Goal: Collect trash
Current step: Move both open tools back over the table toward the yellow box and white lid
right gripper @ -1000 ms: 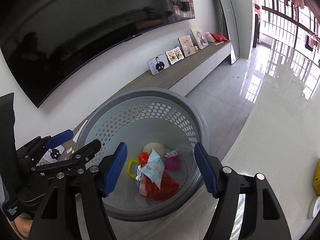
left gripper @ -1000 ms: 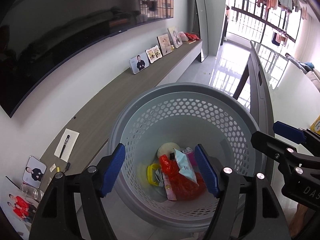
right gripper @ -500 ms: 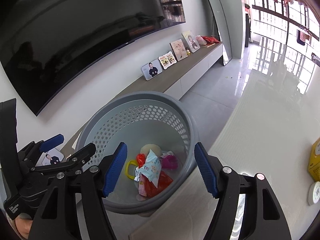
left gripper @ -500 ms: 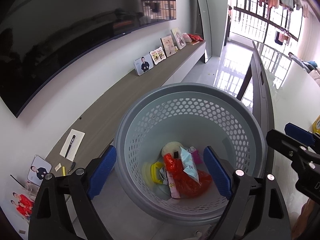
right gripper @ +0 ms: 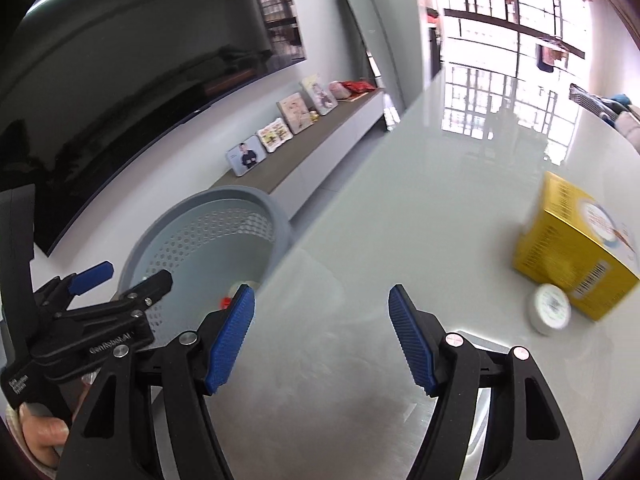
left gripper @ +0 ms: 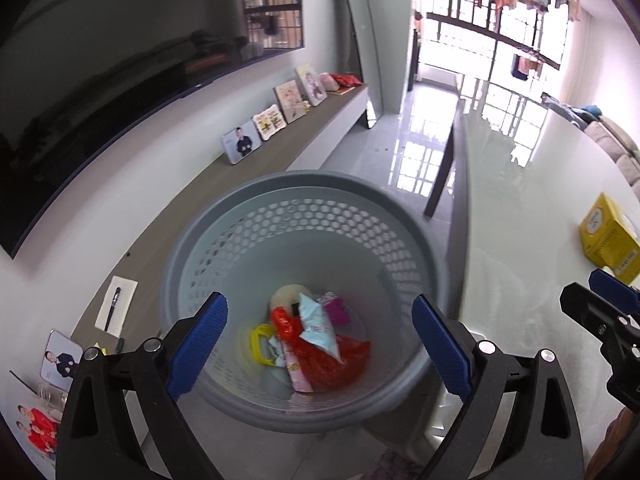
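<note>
Below my left gripper (left gripper: pixel 318 302) stands a grey perforated basket (left gripper: pixel 304 184) on the floor. In it lie a red bag (left gripper: pixel 328 360), a light-blue packet (left gripper: pixel 316 326), a yellow piece (left gripper: pixel 260 344) and a pink wrapper (left gripper: pixel 338 310). The left jaws are opening, with nothing between them. My right gripper (right gripper: pixel 320 294) hangs open and empty over the white table (right gripper: pixel 400 200), to the right of the basket (right gripper: pixel 256 200). A yellow box (right gripper: pixel 572 248) and a small white round tub (right gripper: pixel 552 308) sit on the table at the right.
A long low sideboard (left gripper: pixel 280 152) with several photo frames runs under a wall-mounted dark screen (left gripper: pixel 120 60). A notepad with a pen (left gripper: pixel 116 304) lies on it. The table's dark leg (left gripper: pixel 440 176) stands beyond the basket. A hand (right gripper: pixel 40 432) holds the left gripper (right gripper: pixel 136 274).
The left jaws have spread wider and pulled back from the basket. The right gripper has swung right, from above the basket to over the table, bringing the yellow box into view.
</note>
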`<state>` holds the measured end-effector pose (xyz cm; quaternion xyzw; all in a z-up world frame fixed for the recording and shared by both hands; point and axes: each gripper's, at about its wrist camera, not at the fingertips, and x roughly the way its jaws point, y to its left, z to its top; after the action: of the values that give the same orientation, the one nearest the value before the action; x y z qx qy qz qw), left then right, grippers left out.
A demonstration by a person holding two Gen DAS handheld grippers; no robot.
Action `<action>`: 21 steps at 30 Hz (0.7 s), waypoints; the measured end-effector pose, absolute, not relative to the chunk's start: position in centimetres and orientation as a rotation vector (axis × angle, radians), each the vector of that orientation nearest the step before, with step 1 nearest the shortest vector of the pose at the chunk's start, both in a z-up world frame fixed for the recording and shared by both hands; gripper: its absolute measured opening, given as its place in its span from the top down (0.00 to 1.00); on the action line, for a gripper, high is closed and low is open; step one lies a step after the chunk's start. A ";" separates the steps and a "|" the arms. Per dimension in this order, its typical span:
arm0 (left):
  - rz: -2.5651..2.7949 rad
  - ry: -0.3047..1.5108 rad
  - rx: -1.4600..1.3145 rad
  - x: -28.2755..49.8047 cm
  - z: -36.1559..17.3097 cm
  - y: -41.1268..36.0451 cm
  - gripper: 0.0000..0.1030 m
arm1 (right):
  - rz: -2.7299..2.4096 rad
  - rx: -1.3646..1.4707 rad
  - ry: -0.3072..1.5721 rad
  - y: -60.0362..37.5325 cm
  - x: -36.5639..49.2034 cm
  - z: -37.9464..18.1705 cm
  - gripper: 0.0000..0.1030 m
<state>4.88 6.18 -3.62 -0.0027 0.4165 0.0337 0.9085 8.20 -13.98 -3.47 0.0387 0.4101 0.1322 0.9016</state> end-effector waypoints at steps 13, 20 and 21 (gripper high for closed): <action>-0.127 0.852 0.070 4.5 -3.0 -3.4 0.10 | 0.043 0.165 0.851 -24.4 4.2 -5.0 0.35; -0.195 0.860 0.093 4.5 -3.1 -7.2 0.10 | 0.003 0.187 0.848 -27.4 3.2 -5.3 0.35; -0.202 0.861 0.099 4.5 -3.1 -7.6 0.09 | 0.000 0.192 0.847 -27.7 3.0 -5.3 0.35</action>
<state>4.55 -7.63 -3.11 0.0477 0.4165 -0.0975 0.9026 3.03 -27.72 -5.26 0.0929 0.4102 0.0002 0.9073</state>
